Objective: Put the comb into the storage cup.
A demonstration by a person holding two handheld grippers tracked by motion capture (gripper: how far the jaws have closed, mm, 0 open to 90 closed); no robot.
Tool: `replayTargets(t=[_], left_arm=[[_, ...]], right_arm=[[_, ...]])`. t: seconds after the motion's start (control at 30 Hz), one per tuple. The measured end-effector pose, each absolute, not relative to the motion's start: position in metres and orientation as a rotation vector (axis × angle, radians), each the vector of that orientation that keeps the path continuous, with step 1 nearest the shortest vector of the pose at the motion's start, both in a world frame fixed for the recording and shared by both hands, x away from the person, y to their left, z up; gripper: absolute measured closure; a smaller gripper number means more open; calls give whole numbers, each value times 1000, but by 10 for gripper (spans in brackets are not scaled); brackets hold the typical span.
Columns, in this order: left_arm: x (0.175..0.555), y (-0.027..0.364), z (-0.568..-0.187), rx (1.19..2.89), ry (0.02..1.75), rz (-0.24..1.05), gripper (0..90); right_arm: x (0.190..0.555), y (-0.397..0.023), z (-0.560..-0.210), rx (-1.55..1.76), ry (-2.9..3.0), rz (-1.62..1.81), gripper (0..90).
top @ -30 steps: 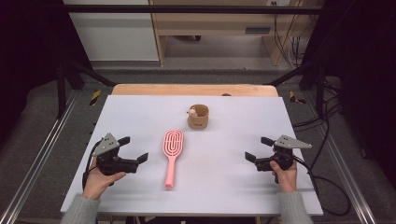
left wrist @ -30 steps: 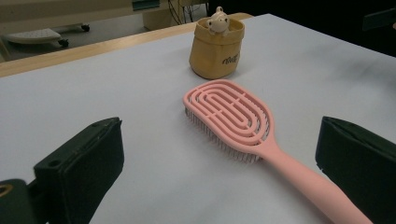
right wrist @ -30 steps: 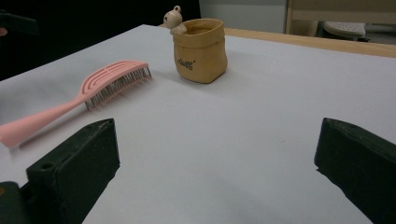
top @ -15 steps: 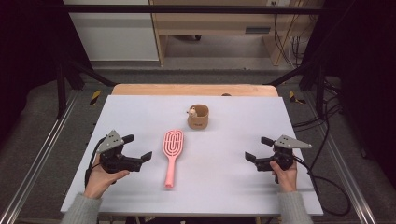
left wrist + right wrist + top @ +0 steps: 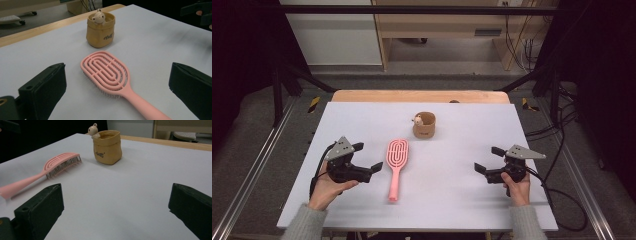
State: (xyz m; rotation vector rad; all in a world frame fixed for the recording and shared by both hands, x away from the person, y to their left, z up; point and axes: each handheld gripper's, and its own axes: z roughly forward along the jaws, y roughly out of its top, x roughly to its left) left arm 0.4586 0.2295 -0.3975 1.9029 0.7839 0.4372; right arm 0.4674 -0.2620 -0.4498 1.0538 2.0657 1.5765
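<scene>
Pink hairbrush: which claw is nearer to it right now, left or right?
Left. The left claw sits open just beside the pink hairbrush, on its left, not touching. The right claw is open well off to the brush's right, across bare table.

hairbrush (image 5: 110, 75) handle end is cut off by the bottom edge in the left gripper view. bristles are hidden under the brush head in the high view. lettering on the tan pouch (image 5: 107, 147) is too small to be read. pouch inside is hidden by its wall. the bear figure (image 5: 94, 130) is partly hidden behind the pouch rim.
</scene>
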Motion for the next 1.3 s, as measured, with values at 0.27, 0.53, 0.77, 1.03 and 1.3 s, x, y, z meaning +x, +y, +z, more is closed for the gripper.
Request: replayTargets(t=[0.27,0.53,0.77,1.03,1.3], left_arm=[[460,218,-397,1928,781,416,21],[462,208,-399,1961,790,393,67],[461,200,-402,1986,790,388,144],[462,190,-404,2008,797,371,244],[462,183,-409,2019,803,344,391]], right_arm=[[467,-262,-450,1054,2068,1577,4],[467,-262,-450,1055,2070,1577,4],[467,-262,-450,1055,2070,1578,4],[467,-262,-450,1055,2070,1578,4],[467,-261,-450,1055,2073,1575,4]])
